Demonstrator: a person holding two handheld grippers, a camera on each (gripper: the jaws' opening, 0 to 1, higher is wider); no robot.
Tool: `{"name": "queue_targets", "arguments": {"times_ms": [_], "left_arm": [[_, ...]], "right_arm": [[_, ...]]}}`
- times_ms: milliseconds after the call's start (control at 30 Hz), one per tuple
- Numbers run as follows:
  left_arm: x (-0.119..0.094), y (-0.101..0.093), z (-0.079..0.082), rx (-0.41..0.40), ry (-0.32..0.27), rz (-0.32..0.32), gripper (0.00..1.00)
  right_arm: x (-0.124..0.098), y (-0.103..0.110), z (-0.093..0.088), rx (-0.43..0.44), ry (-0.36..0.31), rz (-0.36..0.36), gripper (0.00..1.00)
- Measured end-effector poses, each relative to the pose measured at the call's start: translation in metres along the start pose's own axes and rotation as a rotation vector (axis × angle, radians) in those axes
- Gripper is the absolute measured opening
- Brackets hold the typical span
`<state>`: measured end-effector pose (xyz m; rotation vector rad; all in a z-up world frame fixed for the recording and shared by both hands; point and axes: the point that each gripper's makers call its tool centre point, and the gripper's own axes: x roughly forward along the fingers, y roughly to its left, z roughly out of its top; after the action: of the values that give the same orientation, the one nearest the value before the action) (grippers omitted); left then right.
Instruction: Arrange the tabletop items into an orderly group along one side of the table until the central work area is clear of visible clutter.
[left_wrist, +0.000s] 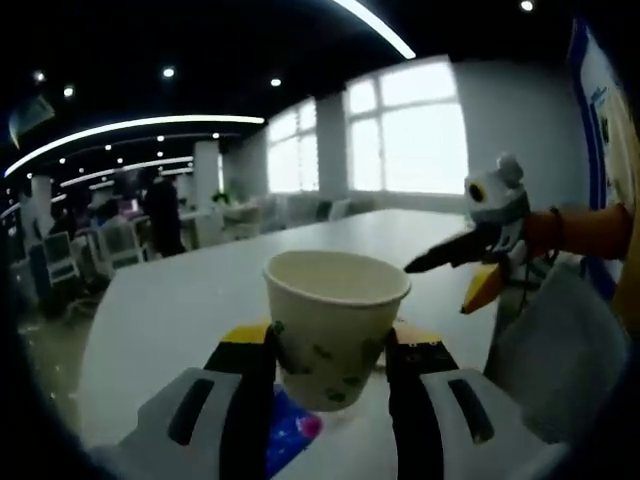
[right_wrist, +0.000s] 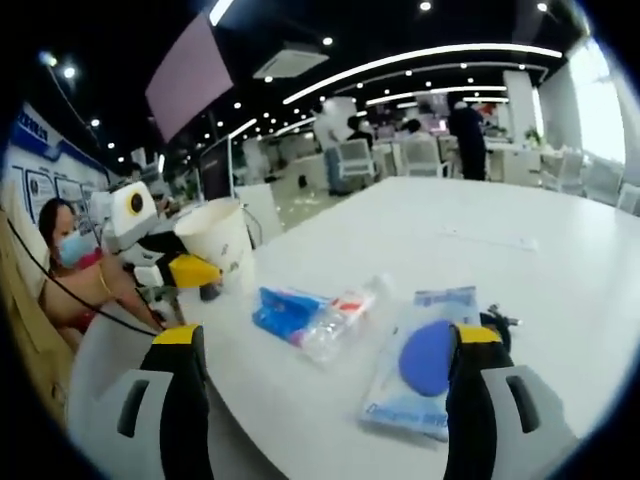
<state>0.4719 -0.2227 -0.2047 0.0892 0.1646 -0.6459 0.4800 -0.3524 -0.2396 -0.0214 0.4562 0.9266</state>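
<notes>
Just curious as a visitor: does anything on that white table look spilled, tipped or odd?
Nothing spilled. The paper cup is upright between the left gripper's jaws. A clear bottle lies on its side beside a blue packet and a plastic bag.

Beyond the far edge of the long white table (left_wrist: 190, 300), bright tall windows (left_wrist: 405, 135) fill the back wall, and curved white ceiling light strips (left_wrist: 130, 127) arc over an open office. White office chairs (left_wrist: 60, 260) stand past the table's far left corner, where a dark-clothed standing person (left_wrist: 162, 212) is seen near a white pillar (left_wrist: 206, 170). In the right gripper view, a pale pink hanging ceiling panel (right_wrist: 190, 75) tilts overhead, a blue-and-white wall poster (right_wrist: 30, 175) lines the left wall, and another dark-clothed standing person (right_wrist: 467, 135) is beyond the table's far end.
</notes>
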Motion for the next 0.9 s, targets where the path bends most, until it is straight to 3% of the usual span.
{"name": "queue_targets", "arguments": {"times_ms": [367, 900], "left_arm": [[0.008, 0.041, 0.035, 0.010, -0.042, 0.041, 0.41], [0.044, 0.103, 0.034, -0.060, -0.038, 0.072, 0.41]], "right_arm": [[0.004, -0.017, 0.011, 0.029, -0.004, -0.022, 1.00], [0.014, -0.035, 0.015, 0.063, -0.003, -0.033, 1.00]]}}
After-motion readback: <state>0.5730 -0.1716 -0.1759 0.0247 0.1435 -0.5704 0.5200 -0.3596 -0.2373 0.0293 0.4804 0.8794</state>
